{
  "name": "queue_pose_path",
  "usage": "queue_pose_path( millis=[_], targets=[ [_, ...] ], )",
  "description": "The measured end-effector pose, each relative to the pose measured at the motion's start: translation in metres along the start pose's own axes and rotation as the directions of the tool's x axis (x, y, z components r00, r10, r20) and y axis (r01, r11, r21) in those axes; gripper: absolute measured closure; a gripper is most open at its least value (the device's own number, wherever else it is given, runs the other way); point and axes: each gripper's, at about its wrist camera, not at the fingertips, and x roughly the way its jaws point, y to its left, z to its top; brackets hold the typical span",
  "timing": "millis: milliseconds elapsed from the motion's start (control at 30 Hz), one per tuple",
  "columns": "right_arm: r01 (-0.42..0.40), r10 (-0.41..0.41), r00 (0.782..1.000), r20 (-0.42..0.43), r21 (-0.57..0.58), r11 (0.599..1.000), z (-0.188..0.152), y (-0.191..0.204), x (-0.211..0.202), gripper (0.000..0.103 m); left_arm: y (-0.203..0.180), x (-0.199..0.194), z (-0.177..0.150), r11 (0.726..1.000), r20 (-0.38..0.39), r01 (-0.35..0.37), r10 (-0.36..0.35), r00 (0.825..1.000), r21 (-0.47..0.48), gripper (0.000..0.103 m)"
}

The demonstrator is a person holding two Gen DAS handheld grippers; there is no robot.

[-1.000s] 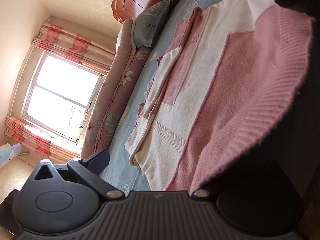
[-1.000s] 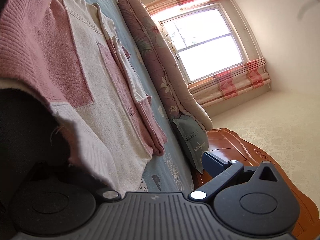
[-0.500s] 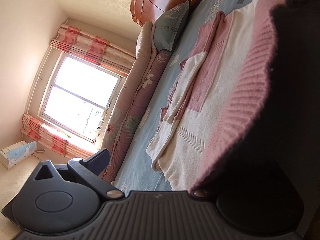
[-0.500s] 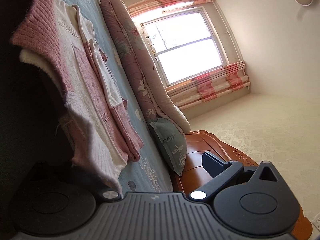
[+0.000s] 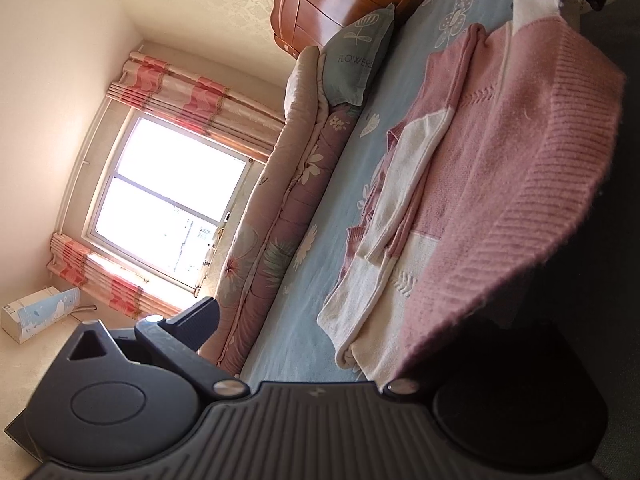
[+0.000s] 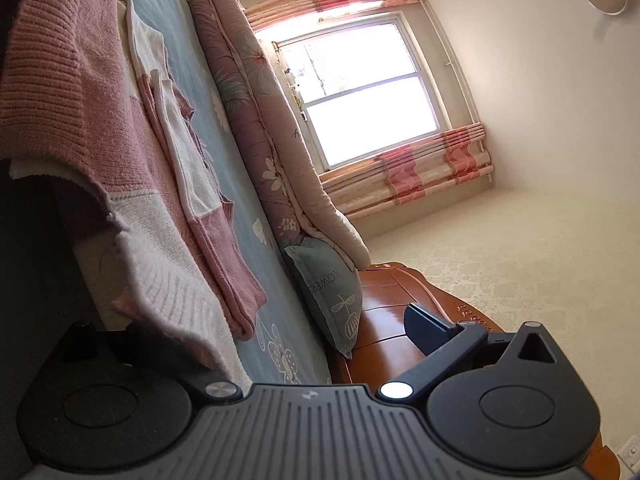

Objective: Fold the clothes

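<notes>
The pink and cream knitted sweater [image 5: 472,184] is my landmark: most of it lies flat on the pale blue floral bedsheet [image 5: 320,264], with its pink and cream sleeves folded in along the side nearer the window. Its ribbed pink hem [image 5: 560,184] is lifted off the sheet and stretched across the near side of my left view.

My left gripper [image 5: 320,328] has that hem draped over one of its fingers, which is hidden under the knit; the other finger [image 5: 196,322] stands well apart from the sweater, out in the open against the quilt. I cannot tell from this view whether the cloth is pinched.

My right gripper [image 6: 280,320] shows the same arrangement: a cream ribbed edge [image 6: 176,300] of the sweater hangs over and hides one finger, while the other finger [image 6: 432,328] sits clear of it in front of the headboard. Whether it grips the knit I cannot tell either.

Beyond the sweater, along the far edge of the sheet, runs a rolled mauve floral quilt [image 5: 276,220]. At the end of the quilt rests a grey-green printed cushion [image 6: 328,292], leaning against a glossy orange-brown wooden headboard [image 6: 396,312]. Behind the quilt is a bright window [image 6: 368,92] with pink and cream striped curtains [image 6: 416,176].
</notes>
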Motion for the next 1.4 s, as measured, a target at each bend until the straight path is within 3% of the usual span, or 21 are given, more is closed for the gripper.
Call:
queue_pose_path(
  millis=[433, 667, 900, 1000, 1100, 1200, 1267, 1367, 1400],
  targets=[
    [0.053, -0.053, 0.999, -0.014, -0.01, 0.999, 0.02, -0.013, 0.081, 0.0, 0.025, 0.068, 0.013, 0.998, 0.005, -0.038, 0.039, 0.999, -0.042, 0.0],
    [0.039, -0.039, 0.998, -0.048, -0.016, 0.999, 0.019, 0.003, 0.124, 0.0, 0.015, 0.105, 0.015, 0.999, 0.005, -0.02, 0.021, 1.0, -0.028, 0.0],
    [-0.041, 0.041, 0.997, -0.058, -0.007, 0.999, 0.006, 0.018, 0.136, 0.0, 0.005, 0.114, 0.008, 0.999, -0.012, 0.009, -0.009, 1.0, -0.032, 0.0],
    [-0.162, 0.17, 0.983, -0.069, 0.116, 0.98, 0.002, 0.002, 0.136, 0.0, 0.004, 0.112, 0.005, 1.0, -0.013, 0.013, -0.013, 1.0, -0.028, 0.0],
    [-0.344, 0.37, 0.929, -0.032, 0.298, 0.89, -0.006, -0.027, 0.14, 0.0, 0.006, 0.112, 0.004, 0.999, -0.016, 0.015, -0.016, 1.0, -0.033, 0.0],
    [-0.485, 0.536, 0.844, 0.022, 0.459, 0.744, -0.018, -0.051, 0.15, 0.0, 0.007, 0.111, 0.005, 0.999, -0.018, 0.013, -0.013, 1.0, -0.034, 0.0],
    [-0.547, 0.635, 0.77, 0.061, 0.576, 0.607, -0.03, -0.065, 0.164, 0.0, 0.007, 0.11, 0.005, 0.999, -0.02, 0.015, -0.015, 1.0, -0.03, 0.0],
    [-0.589, 0.751, 0.637, 0.176, 0.739, 0.326, -0.061, -0.077, 0.189, 0.0, 0.005, 0.109, 0.005, 1.0, -0.025, 0.018, -0.018, 1.0, -0.026, 0.0],
    [-0.578, 0.761, 0.615, 0.208, 0.775, 0.255, -0.071, -0.078, 0.194, 0.0, 0.005, 0.108, 0.005, 1.0, -0.025, 0.017, -0.018, 1.0, -0.025, 0.0]
  ],
)
